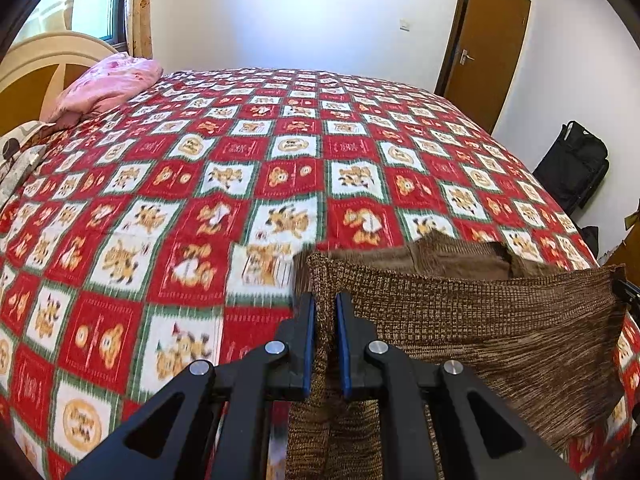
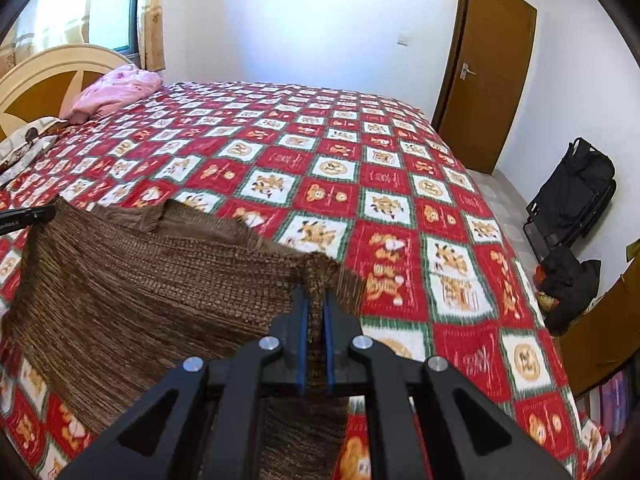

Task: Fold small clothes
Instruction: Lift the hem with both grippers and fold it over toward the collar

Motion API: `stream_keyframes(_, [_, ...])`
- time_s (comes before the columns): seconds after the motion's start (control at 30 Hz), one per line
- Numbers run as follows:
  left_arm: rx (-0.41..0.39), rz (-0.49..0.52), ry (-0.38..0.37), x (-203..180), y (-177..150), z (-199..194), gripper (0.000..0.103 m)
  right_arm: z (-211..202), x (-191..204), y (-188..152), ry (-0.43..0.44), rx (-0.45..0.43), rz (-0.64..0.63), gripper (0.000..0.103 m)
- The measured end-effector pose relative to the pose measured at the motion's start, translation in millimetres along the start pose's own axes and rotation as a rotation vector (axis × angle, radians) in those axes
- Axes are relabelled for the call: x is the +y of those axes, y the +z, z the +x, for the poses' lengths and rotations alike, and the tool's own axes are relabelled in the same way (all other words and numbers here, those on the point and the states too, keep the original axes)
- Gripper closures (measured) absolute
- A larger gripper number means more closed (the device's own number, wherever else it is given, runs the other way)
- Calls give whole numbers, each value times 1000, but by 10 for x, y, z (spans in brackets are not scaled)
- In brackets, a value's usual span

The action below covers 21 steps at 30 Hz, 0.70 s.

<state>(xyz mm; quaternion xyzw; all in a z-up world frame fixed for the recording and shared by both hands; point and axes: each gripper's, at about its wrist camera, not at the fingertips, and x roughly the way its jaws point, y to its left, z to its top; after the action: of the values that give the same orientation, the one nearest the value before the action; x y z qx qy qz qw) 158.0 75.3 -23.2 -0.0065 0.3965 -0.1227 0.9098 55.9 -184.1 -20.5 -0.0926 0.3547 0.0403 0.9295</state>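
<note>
A brown knitted garment (image 1: pixel 480 312) hangs stretched between my two grippers above the bed. My left gripper (image 1: pixel 326 300) is shut on its left corner, with cloth bunched between the blue pads and hanging below. In the right wrist view the same garment (image 2: pixel 140 280) spreads to the left, and my right gripper (image 2: pixel 315 298) is shut on its right corner. The far part of the garment lies folded back on the bedspread (image 2: pixel 360 160). The right gripper's tip (image 1: pixel 626 290) shows at the garment's far edge, and the left gripper's tip (image 2: pixel 28 216) shows at the left.
The bed carries a red, white and green checked bedspread (image 1: pixel 240 160). A pink pillow (image 1: pixel 108 88) lies by the headboard (image 1: pixel 36 64) at the back left. A brown door (image 2: pixel 488 68) and black bags (image 2: pixel 572 200) stand on the right, beyond the bed's edge.
</note>
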Motion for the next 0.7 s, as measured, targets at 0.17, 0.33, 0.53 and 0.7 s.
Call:
stream_keyframes(0.17, [1,0,26,-57,166,232,93,272,-57,137,-22,18,20,94])
stream_keyframes(0.33, [7,-8,45,-86,299,483,93,475,-98,216,-44,25,31,94])
stream_keyframes(0.53, [33,-35,75,-61,356,744,93,747,-167,306,-88,46,44,95])
stream_keyframes(0.7, [65,-27,105,-71,273,951,93,1037,-277,217,-102,104,90,95])
